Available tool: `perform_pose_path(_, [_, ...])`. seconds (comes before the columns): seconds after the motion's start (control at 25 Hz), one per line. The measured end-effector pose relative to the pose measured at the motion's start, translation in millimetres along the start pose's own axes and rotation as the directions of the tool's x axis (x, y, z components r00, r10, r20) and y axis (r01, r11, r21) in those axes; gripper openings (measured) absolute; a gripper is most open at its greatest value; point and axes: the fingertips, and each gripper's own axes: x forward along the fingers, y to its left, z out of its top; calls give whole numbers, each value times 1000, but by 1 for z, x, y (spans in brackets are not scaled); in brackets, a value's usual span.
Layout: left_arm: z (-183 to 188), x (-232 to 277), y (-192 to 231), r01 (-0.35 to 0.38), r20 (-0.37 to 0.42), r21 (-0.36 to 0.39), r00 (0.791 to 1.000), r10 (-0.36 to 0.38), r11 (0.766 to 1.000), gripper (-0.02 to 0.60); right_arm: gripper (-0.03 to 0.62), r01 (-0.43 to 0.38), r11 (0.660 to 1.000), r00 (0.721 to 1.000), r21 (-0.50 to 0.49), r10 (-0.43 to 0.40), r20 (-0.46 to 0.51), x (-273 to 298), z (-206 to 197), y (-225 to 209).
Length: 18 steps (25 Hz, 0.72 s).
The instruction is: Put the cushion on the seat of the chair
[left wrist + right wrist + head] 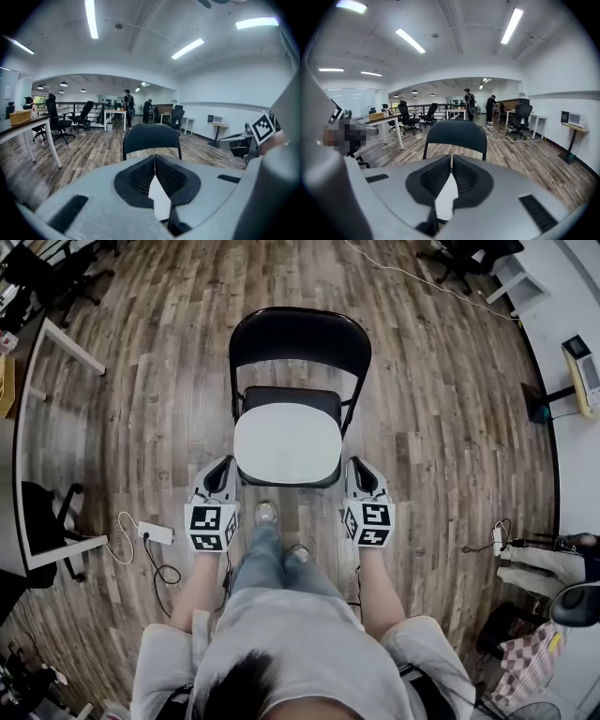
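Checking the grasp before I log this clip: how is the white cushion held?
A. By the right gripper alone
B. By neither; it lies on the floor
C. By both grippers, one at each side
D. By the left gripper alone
C: the left gripper and the right gripper each pinch a side edge of the white cushion, which the head view shows over the black folding chair.

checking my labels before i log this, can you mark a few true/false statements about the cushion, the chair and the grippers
1. The left gripper and the right gripper are both shut on the cushion. True.
2. The cushion is black. False: it is white; the chair is black.
3. The chair stands on carpet. False: it stands on a wood floor.
4. The grippers hold the cushion at opposite sides. True.
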Motion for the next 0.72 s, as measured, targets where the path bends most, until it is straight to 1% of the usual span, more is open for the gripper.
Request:
perform_pose_path(0.16, [25, -22, -9, -15, 57, 10, 998, 14, 1000, 12, 20, -16, 999, 999, -34, 18, 43, -22, 22, 4])
perform_pose_path(0.44, [65, -51, -27, -31, 127, 22, 991, 28, 999, 12, 20, -36, 997, 992, -74, 45, 121, -59, 61, 4])
perform_pose_path(0.72, [108, -84, -47, -45, 220, 62, 975, 30, 997, 12, 20, -44, 994, 977, -98, 63, 204, -90, 97, 7])
